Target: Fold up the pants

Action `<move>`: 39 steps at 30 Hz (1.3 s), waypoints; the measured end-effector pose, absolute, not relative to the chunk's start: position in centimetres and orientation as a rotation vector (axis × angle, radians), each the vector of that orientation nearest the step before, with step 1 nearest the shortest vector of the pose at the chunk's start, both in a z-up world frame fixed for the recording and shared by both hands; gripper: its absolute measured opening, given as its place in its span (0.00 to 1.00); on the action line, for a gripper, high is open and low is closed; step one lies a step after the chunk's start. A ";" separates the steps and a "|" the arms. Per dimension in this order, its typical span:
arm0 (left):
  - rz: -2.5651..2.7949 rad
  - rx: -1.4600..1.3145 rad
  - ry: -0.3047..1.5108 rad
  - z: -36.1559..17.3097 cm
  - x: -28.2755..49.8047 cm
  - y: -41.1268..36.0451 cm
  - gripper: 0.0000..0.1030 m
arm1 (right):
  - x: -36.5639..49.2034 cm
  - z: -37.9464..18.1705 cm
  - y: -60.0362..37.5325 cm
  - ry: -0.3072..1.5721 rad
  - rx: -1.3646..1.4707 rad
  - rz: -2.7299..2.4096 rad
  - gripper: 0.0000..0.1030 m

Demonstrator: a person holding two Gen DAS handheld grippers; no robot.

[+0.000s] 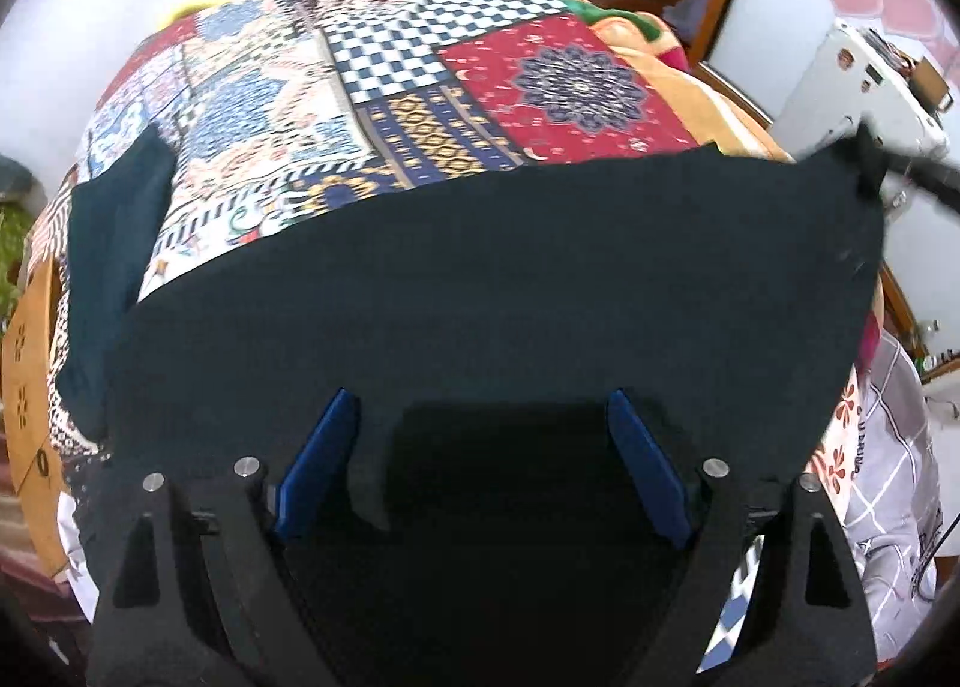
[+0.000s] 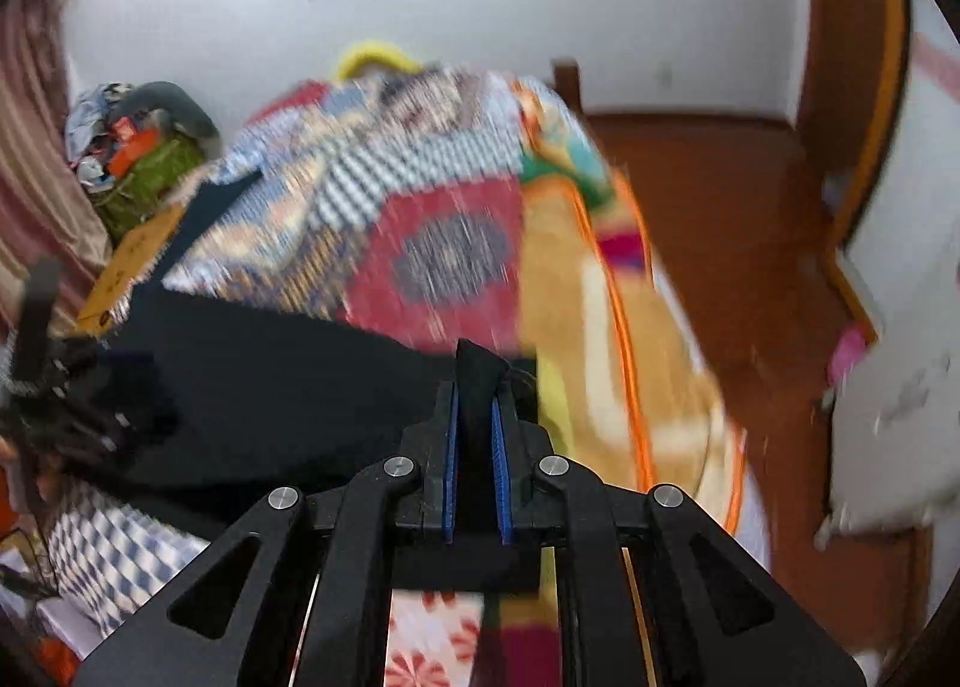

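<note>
Dark pants [image 1: 480, 279] lie spread across a patchwork bedspread [image 1: 420, 87]. My left gripper [image 1: 480, 399] hangs just over them, its blue pads [image 1: 324, 459] wide apart and pressing on nothing; it is open. At the pants' far right corner, my right gripper [image 1: 876, 159] pinches the cloth. In the blurred right wrist view, my right gripper [image 2: 475, 393] is shut on a raised fold of the pants [image 2: 270, 375]. The left gripper [image 2: 48, 375] shows at that view's left edge.
A second dark teal garment [image 1: 114, 231] lies on the bed's left side. An orange blanket [image 2: 588, 315] drapes over the bed's right edge above a wooden floor [image 2: 720, 207]. A heap of clothes [image 2: 138, 147] sits beyond the bed. A white machine [image 1: 870, 87] stands at right.
</note>
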State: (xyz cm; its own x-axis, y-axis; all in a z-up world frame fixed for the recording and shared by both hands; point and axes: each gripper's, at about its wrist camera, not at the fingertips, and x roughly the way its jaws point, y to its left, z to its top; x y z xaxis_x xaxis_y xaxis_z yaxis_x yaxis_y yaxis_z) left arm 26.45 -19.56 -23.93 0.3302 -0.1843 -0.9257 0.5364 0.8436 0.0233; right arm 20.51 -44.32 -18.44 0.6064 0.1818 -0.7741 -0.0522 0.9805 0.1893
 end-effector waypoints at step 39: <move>0.086 -0.105 1.157 -26.6 27.7 19.3 0.91 | 33.0 -15.9 -10.5 0.842 -0.248 0.642 0.56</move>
